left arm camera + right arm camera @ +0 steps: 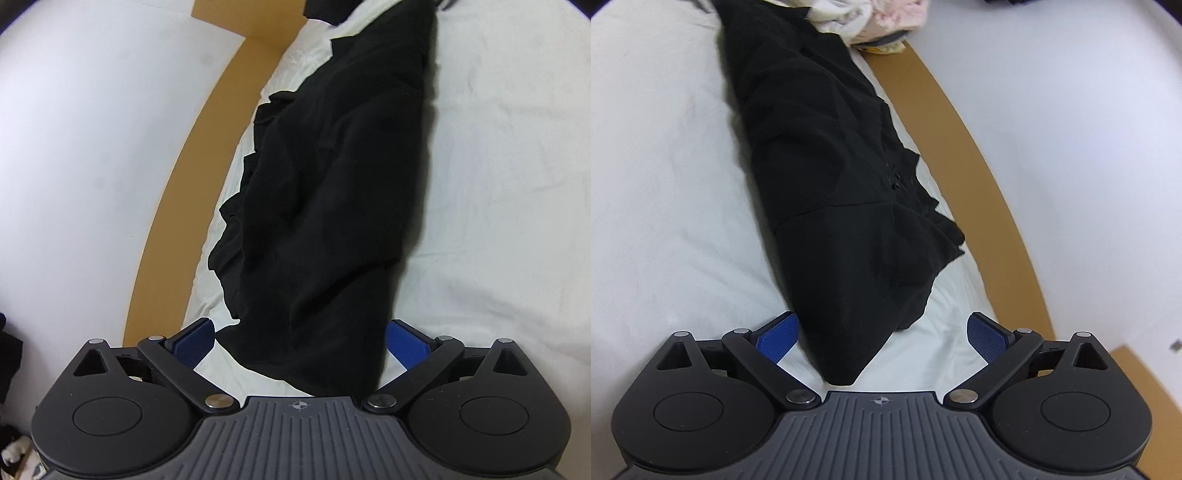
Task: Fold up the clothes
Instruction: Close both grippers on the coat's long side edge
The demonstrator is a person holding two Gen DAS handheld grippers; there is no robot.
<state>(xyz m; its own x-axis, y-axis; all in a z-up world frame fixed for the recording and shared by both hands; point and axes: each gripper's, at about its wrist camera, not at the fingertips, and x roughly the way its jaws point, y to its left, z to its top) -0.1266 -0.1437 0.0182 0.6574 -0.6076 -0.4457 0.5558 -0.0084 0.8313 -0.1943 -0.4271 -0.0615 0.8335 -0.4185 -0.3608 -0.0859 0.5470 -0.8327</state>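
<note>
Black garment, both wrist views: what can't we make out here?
- Left wrist: the near end of the black garment runs under the left gripper body; the far end is cut off by the top edge.
- Right wrist: garment type unclear; folds merge in the black. Its far end is cut off at the top.
- Right wrist: pile of pale clothes cropped at the top; items not separable.
</note>
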